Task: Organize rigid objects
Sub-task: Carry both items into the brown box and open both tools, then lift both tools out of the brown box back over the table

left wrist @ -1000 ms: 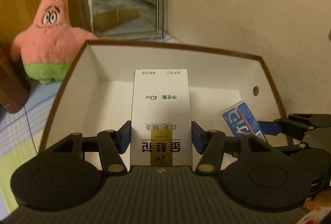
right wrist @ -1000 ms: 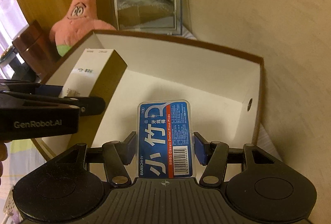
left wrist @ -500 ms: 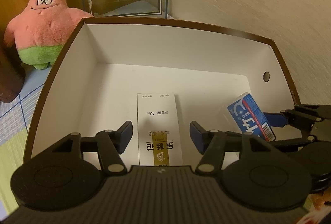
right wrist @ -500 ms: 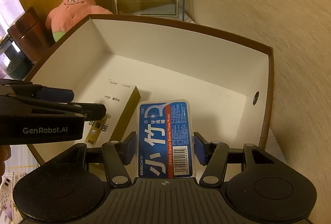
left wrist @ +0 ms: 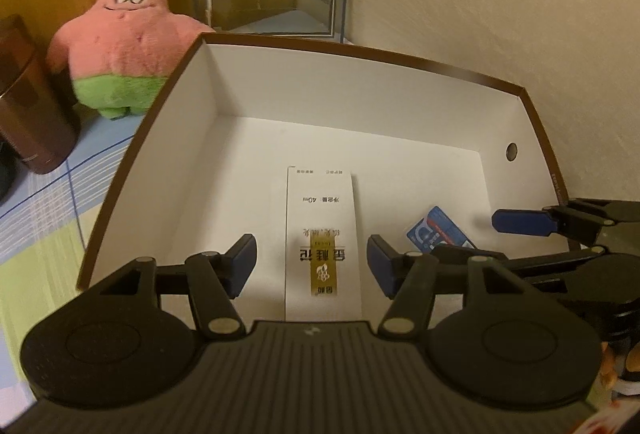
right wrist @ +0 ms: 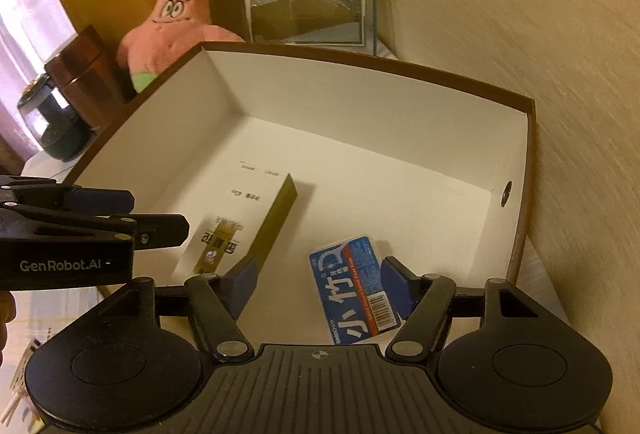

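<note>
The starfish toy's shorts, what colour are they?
Green on the pink starfish toy, clearest in the left wrist view.

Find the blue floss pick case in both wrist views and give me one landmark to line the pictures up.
Left wrist view: the blue floss pick case lies on the box floor at lower right, partly hidden behind the right gripper.
Right wrist view: it lies at lower centre, nearer the right of the two open fingers.
Shared landmark: the round hole in the box's right wall.

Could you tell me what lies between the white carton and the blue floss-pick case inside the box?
Only bare white box floor separates the white carton from the blue floss-pick case; the right wrist view shows this best.
</note>
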Demonstrator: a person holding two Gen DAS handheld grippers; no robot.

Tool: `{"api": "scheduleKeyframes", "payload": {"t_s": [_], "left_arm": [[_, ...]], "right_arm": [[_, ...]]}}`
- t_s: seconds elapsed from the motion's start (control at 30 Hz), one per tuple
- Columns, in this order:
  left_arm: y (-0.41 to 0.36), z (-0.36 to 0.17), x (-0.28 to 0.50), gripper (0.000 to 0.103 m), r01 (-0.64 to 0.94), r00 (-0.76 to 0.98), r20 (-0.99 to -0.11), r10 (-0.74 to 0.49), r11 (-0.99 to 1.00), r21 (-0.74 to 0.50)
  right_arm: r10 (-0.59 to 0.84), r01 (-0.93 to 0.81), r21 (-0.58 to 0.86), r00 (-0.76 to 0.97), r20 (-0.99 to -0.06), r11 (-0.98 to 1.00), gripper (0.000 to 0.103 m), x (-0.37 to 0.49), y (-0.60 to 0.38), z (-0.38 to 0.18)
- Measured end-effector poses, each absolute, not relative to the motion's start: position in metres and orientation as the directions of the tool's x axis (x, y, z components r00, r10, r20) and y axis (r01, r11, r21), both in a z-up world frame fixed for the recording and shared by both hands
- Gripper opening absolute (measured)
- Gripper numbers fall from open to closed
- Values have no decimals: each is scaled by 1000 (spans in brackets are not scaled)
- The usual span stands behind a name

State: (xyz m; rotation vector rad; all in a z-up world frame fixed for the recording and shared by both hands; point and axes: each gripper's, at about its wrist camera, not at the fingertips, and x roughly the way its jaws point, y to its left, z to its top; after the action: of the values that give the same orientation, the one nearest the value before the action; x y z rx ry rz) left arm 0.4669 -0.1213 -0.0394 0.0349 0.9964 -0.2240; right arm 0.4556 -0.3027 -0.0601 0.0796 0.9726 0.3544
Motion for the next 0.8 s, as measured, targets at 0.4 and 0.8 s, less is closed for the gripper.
{"api": "scheduleKeyframes", "payload": {"t_s": [0.4, 0.8], "left_arm": [[-115, -10, 418, 58, 179, 579, -796, -177, 980, -87], [-104, 15, 342, 58, 201, 618, -766, -177, 977, -64]], "right_arm": [[346, -264, 232, 569, -746, 936, 65, 423, -311, -33], [378, -253, 281, 603, -703, 926, 65, 349, -317, -3]]}}
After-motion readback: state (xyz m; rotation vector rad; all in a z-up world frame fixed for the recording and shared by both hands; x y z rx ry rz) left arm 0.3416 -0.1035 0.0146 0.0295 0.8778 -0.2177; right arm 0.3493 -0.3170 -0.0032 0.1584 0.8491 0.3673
